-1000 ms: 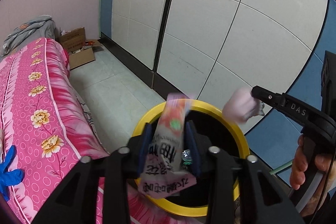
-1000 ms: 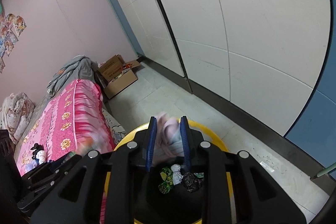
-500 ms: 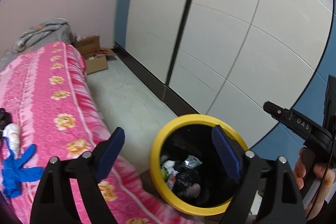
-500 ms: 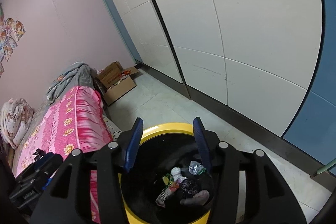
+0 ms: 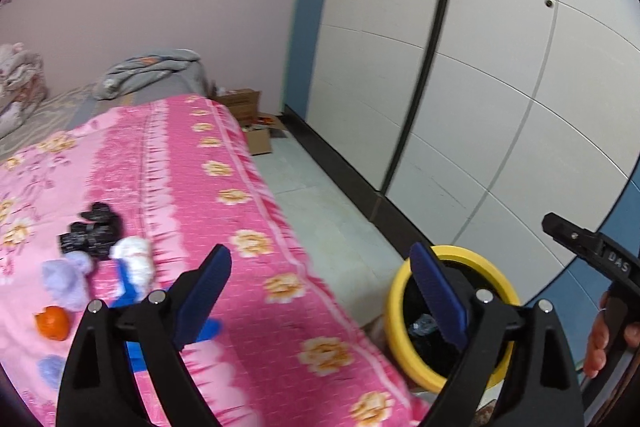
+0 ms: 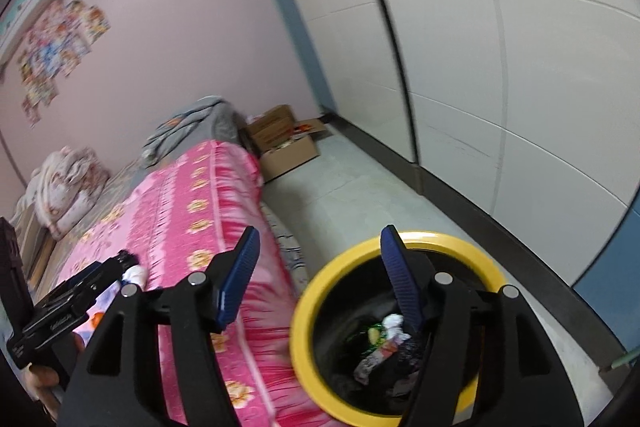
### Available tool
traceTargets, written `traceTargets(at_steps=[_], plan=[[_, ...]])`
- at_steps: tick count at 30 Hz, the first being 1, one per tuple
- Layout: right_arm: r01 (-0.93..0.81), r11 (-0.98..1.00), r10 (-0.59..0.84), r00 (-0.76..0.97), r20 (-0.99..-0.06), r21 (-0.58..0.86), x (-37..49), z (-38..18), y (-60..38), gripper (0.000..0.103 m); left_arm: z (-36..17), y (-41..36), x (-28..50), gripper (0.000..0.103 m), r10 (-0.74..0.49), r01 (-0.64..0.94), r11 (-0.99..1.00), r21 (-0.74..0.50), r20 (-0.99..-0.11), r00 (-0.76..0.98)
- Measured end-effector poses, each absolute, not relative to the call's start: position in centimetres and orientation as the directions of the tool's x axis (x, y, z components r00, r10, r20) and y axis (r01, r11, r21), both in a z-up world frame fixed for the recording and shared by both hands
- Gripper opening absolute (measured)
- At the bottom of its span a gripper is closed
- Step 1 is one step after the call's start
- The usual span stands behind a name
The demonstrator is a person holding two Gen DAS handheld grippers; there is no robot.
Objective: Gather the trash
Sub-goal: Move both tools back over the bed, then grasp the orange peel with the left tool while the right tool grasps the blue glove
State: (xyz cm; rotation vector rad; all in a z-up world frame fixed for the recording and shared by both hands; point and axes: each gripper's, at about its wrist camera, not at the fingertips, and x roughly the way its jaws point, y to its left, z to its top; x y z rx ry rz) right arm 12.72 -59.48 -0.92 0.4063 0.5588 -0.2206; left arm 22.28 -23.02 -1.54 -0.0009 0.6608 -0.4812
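Trash (image 5: pixel 100 263) lies on bed (image 5: pixel 240 195) beyond wide-spread, empty left gripper (image 5: pixel 320 291).

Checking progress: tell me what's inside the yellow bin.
Inside the yellow bin: a printed wrapper, white crumpled paper, and dark scraps. The right gripper hides part of the inside.

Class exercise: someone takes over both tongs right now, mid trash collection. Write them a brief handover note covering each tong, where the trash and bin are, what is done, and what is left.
Left tongs: open, empty, over the bed edge.
Right tongs: open, empty, above the bin.
Yellow-rimmed bin stands on the floor beside the pink bedspread.
Done: a printed wrapper and a white wad lie in the bin.
Left, all on the bedspread: black crumpled piece, white wad on the bed, lilac wad, orange item, blue scrap.
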Motion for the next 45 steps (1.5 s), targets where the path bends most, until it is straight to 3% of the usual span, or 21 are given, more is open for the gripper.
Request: traceTargets(at_steps=[15, 27, 45], plan=[[0.039, 0.964, 0.11, 0.839, -0.533, 0.262, 15.9, 1.3, -46.8, 0.063, -1.0, -9.0, 23.1, 0.087, -0.231, 0.229, 0.97, -0.078, -0.581, 0.78], [-0.133, 0.962, 0.257, 0.748, -0.612, 0.24, 20.5, -1.7, -37.0, 0.063, -3.8, 2.0, 23.5, 0.087, -0.089, 0.066, 0.996, -0.061, -0.625, 0.775], [-0.238, 0.933, 0.36, 0.582, -0.729, 0.271, 27.1, -8.8, -28.3, 0.063, -9.9, 5.7, 26.3, 0.087, -0.098, 0.046, 0.995, -0.093, -0.709, 0.698]])
